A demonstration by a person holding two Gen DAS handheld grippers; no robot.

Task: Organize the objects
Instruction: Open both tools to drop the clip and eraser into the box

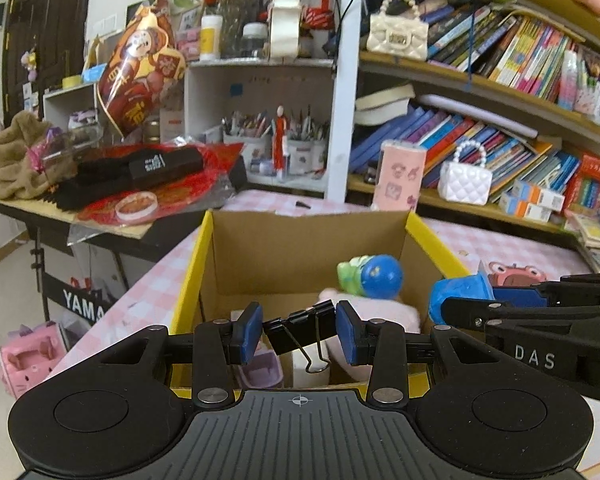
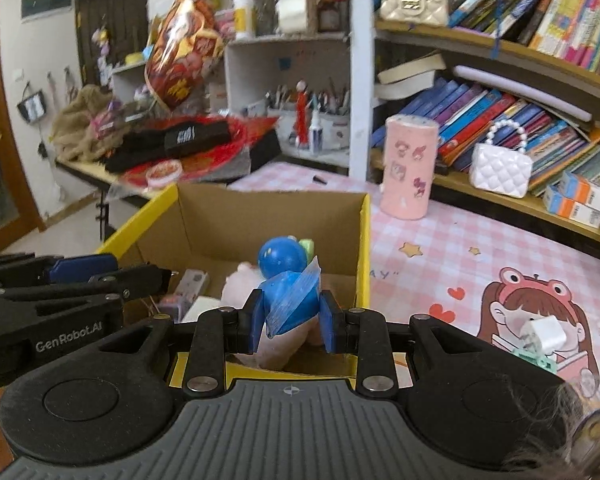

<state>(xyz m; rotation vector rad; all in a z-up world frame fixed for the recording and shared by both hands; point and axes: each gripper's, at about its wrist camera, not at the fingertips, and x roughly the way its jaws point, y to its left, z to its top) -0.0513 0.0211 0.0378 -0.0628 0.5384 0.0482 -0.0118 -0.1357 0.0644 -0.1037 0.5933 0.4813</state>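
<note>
My left gripper (image 1: 299,334) is shut on a black binder clip (image 1: 300,332), held above the near edge of an open cardboard box (image 1: 308,236) with yellow outer walls. My right gripper (image 2: 292,314) is shut on a small blue cup with a peeled foil lid (image 2: 290,300), also over the box (image 2: 268,208); the left wrist view shows this blue cup (image 1: 460,294) at the box's right rim. Inside the box lie a blue ball toy with a green part (image 1: 374,276), a pink plush (image 1: 376,314) and a lilac case (image 1: 262,370).
The box stands on a pink checked tablecloth (image 2: 460,240). A pink cylinder (image 2: 410,168) stands behind it, and a white plug (image 2: 542,334) lies at the right. Bookshelves (image 1: 500,80) fill the back right. A cluttered black stand (image 1: 112,184) sits at the left.
</note>
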